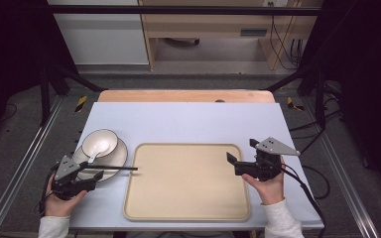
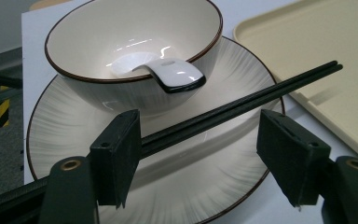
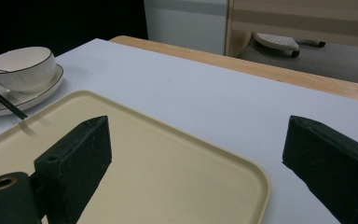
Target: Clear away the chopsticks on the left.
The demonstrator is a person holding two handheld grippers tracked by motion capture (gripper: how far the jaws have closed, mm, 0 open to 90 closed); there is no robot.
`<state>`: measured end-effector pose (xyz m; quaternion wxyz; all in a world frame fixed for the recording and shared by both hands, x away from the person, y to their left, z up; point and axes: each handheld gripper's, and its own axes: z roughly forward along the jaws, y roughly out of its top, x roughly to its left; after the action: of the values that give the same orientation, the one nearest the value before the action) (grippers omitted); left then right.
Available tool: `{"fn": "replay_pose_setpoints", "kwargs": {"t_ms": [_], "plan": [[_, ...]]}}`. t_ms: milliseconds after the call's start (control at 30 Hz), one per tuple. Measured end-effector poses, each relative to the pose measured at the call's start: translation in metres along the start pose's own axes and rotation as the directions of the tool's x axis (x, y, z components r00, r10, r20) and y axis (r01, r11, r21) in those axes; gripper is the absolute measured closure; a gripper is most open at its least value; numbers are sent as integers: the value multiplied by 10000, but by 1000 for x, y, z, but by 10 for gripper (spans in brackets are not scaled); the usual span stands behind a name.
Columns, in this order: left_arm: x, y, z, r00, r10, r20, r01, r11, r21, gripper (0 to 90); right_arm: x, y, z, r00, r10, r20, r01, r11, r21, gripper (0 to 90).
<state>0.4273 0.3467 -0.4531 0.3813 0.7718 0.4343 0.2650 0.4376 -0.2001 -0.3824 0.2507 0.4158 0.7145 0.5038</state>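
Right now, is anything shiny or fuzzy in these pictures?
In the left gripper view, bright glare streaks shine inside the bowl and on the white spoon; the left gripper looks soft up close. In the high view, the room's edges are dark, but the tray is evenly lit.

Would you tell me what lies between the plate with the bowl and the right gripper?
The beige tray lies between the plate and the right gripper, seen in the high view.

dim room, grey floor (image 1: 203, 79), wooden cabinet (image 1: 213, 20) beyond the white-topped table (image 1: 188, 121).
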Motion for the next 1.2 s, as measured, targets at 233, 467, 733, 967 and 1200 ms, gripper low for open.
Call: {"fn": "replay_pose_setpoints", "kwargs": {"t_ms": [233,467,733,967,1200], "plan": [[2,-2,5,9998,202,-50,-201,9996,205,331,0,0,-1,10000,12,-44,-12,10000,-10,81],[6,-2,7,9996,211,-160,-206,9993,310,359,0,0,0,10000,16,-67,-16,10000,-2,81],[4,-3,10,9997,165,-197,-153,9981,591,422,0,1,-2,10000,25,-73,-25,10000,-4,81],[1,-2,10,9996,276,-70,-270,9966,780,512,0,0,-1,10000,-5,-27,5,10000,32,81],[-3,-1,11,9986,496,200,-514,9934,1024,603,0,0,-1,10000,-1,-39,1,10000,47,80]]}}
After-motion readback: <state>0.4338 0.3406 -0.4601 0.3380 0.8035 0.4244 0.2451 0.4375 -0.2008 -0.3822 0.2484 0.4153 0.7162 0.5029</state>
